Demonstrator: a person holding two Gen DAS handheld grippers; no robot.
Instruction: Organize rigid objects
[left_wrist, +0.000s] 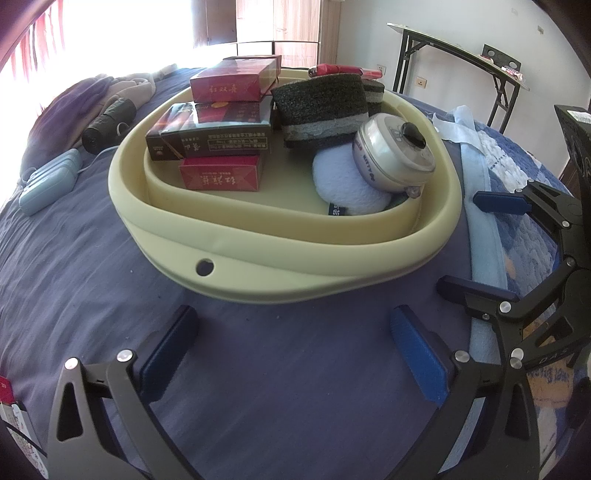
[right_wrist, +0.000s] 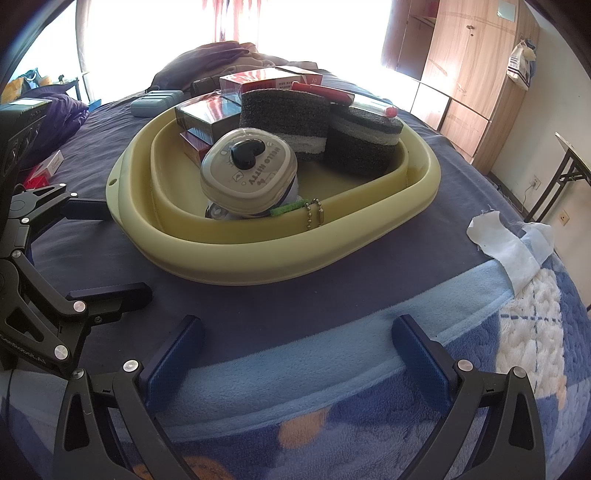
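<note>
Both claws, left (left_wrist: 295, 354) and right (right_wrist: 295, 354), gape wide and empty. The tin (left_wrist: 395, 155) leans on a soft pad (left_wrist: 347, 188) in the basin (left_wrist: 258, 254); a nudge could roll it.

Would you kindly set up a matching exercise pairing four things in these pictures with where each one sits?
Things:
1. Hello Kitty container
2. light blue case
3. ball chain
4. red lighter

Places:
A. on the purple sheet outside the basin
B. on top of a dark sponge
C. hanging over the basin's inner rim
D. tilted against a white puff inside the basin

Pairs: 1-D, 2-A, 3-C, 4-B
</note>
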